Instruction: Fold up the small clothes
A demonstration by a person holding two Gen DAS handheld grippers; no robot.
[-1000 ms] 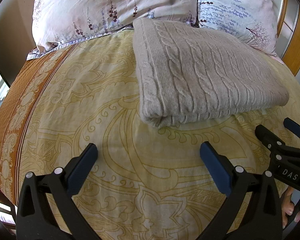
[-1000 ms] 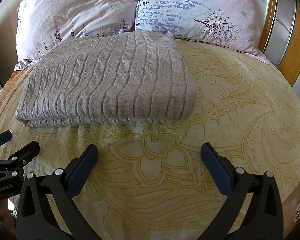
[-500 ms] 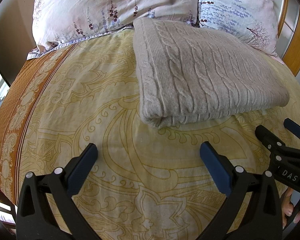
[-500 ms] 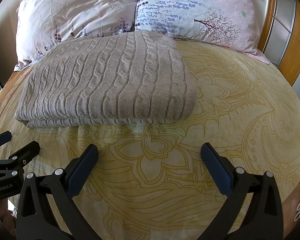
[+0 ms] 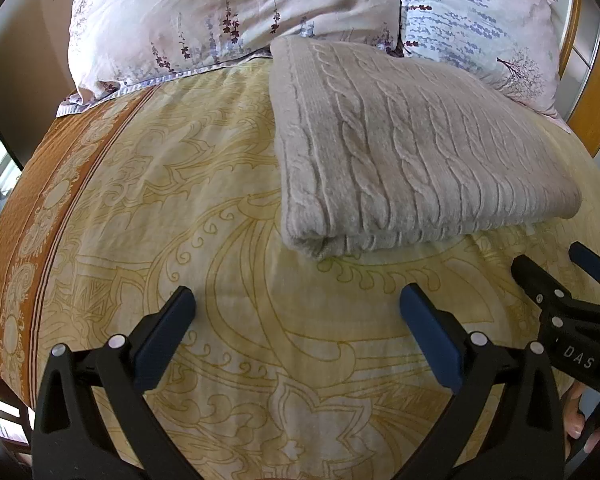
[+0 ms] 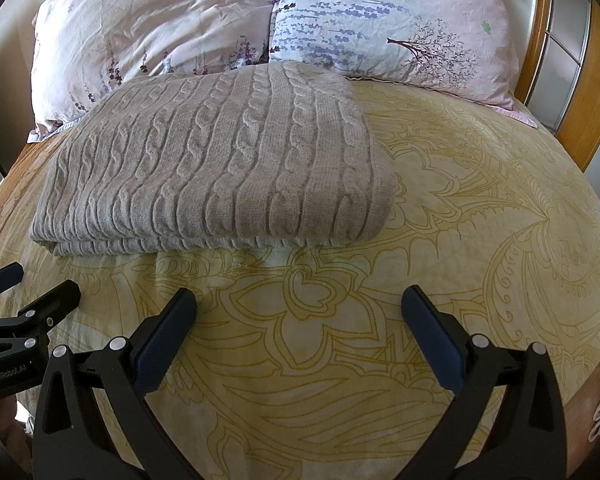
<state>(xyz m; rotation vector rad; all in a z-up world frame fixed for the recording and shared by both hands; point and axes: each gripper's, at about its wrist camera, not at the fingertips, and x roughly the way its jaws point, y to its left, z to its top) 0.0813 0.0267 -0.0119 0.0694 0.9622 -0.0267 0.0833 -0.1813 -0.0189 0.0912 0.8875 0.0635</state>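
Sweater ahead, long axis crosswise; left gripper and right gripper wide open (empty), equally near.

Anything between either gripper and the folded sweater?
Nothing visible. Only bare yellow bedspread lies between the right gripper and the sweater, and likewise ahead of the left gripper. Both sets of jaws are open and empty. The pillows sit behind the sweater, not in the path.

The right gripper body reads "DAS"; the left gripper body reads "GenRobot.AI"
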